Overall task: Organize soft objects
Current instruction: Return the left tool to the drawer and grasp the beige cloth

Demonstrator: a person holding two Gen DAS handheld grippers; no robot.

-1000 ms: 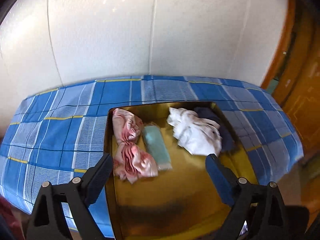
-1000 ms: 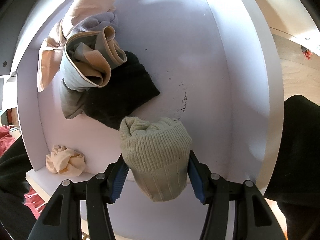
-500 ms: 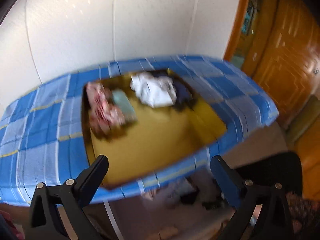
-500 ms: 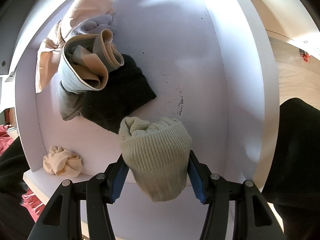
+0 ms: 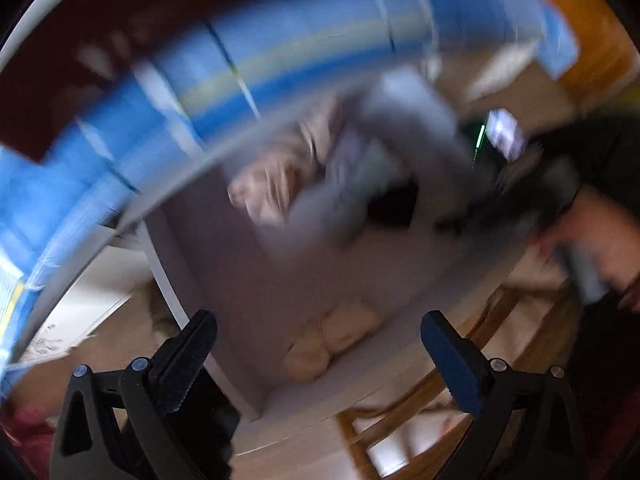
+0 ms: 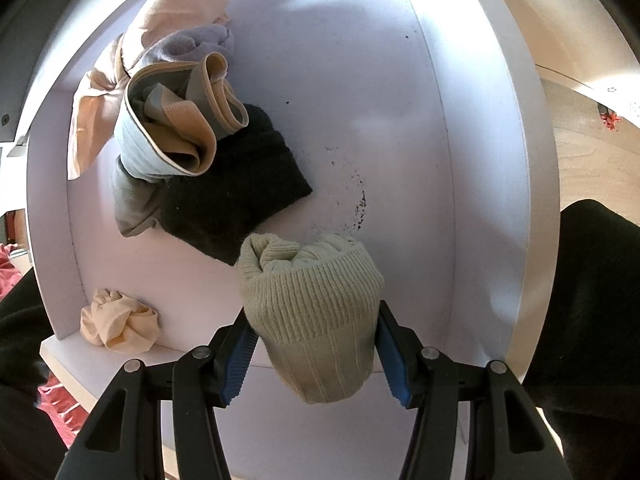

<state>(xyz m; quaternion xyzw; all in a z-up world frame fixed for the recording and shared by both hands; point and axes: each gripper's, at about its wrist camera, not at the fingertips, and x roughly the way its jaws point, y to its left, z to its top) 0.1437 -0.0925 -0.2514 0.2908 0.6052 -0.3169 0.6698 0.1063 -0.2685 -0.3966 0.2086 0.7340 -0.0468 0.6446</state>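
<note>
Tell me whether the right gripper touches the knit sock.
Touching: the right wrist view shows both blue pads pressed against the sides of the knit sock.

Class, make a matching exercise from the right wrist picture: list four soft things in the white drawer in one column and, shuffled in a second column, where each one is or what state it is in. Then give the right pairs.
Things:
1. pale green knit sock bundle
2. black sock
3. small cream ball
4. peach cloth

Places or states:
A. far corner of the white drawer, top of the pile
B. clamped in the right gripper
C. alone in the near left corner
D. lying flat, partly under the rolled grey and tan garment

Pairs: 1-B, 2-D, 3-C, 4-A
</note>
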